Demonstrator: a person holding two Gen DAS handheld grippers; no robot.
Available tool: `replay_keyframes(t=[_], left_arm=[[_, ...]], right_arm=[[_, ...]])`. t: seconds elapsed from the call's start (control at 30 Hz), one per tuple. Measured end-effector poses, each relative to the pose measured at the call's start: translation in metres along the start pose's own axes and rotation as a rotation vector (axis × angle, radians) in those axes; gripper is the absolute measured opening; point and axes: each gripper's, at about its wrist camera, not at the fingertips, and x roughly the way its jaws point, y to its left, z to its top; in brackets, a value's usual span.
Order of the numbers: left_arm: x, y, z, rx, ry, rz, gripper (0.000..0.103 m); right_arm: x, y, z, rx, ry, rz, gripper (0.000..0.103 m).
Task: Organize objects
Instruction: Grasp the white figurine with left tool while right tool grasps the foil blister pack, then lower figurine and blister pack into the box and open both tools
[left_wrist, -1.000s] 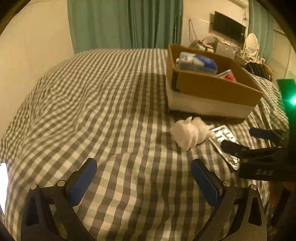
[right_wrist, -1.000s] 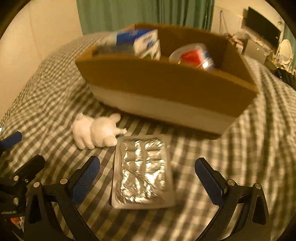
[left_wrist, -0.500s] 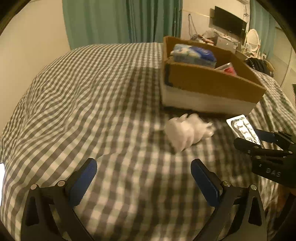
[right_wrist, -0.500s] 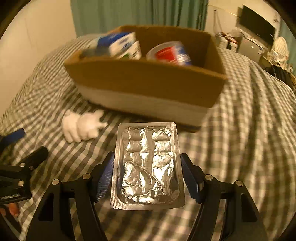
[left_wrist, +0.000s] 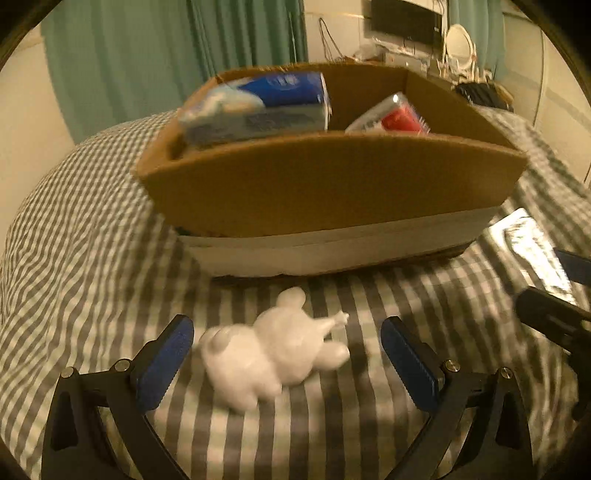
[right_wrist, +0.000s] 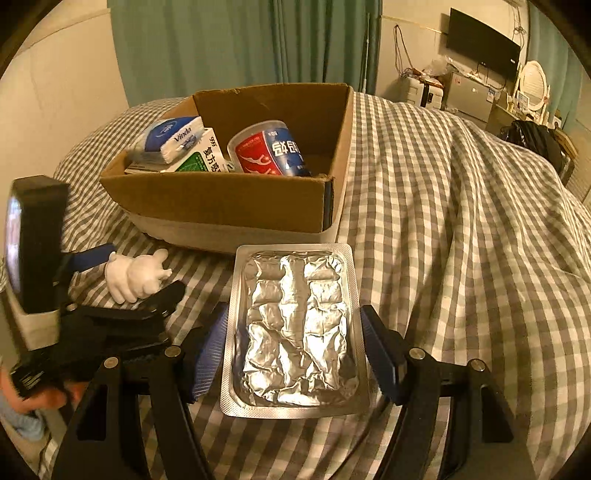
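The bedcover (right_wrist: 443, 206) is grey-and-white checked, the box (right_wrist: 229, 203) brown with a white lower band, the blister pack (right_wrist: 295, 328) silver, the small figure (left_wrist: 273, 354) white — curtains (right_wrist: 236, 40) green.

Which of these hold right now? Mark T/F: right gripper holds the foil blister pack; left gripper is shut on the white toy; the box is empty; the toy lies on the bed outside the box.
1. The right gripper holds the foil blister pack. True.
2. The left gripper is shut on the white toy. False: it is open, one finger on each side of the toy.
3. The cardboard box is empty. False: it holds a tissue pack, a red and blue can and more.
4. The white toy lies on the checked bedcover, outside the box. True.
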Motion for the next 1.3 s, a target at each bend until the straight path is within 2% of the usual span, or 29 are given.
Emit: replay_keyframes(t=[0.13, 0.2, 0.3, 0.5, 0.67, 0.93, 1.1, 1.3], left_arm=[[0.016, 0.01, -0.003, -0.038, 0.032, -0.047, 0.1], [0.019, 0.019, -0.006, -0.077, 0.053, -0.085, 0.084], [0.016, 0.027, -0.009, -0.097, 0.06, -0.111, 0.066], [-0.005, 0.033, -0.021, -0.107, 0.061, -0.129, 0.066], [-0.038, 0.036, -0.036, -0.122, 0.058, -0.129, 0.066], [-0.099, 0.04, -0.061, -0.13, -0.019, -0.134, 0.066], [-0.136, 0.033, -0.042, -0.119, -0.092, -0.151, 0.066], [-0.177, 0.028, -0.008, -0.069, -0.187, -0.181, 0.066]], right_arm=[[0.004, 0.002, -0.003, 0.003, 0.005, 0.001, 0.069], [0.005, 0.002, -0.003, -0.002, 0.006, -0.004, 0.069], [0.007, 0.009, -0.005, -0.013, 0.007, -0.013, 0.069], [-0.004, 0.015, -0.012, -0.031, -0.001, -0.031, 0.069], [-0.023, 0.024, -0.018, -0.051, -0.027, -0.03, 0.069], [-0.059, 0.029, -0.03, -0.046, -0.055, 0.017, 0.069], [-0.093, 0.034, -0.025, -0.061, -0.117, 0.04, 0.069], [-0.135, 0.036, 0.005, -0.093, -0.224, 0.045, 0.069]])
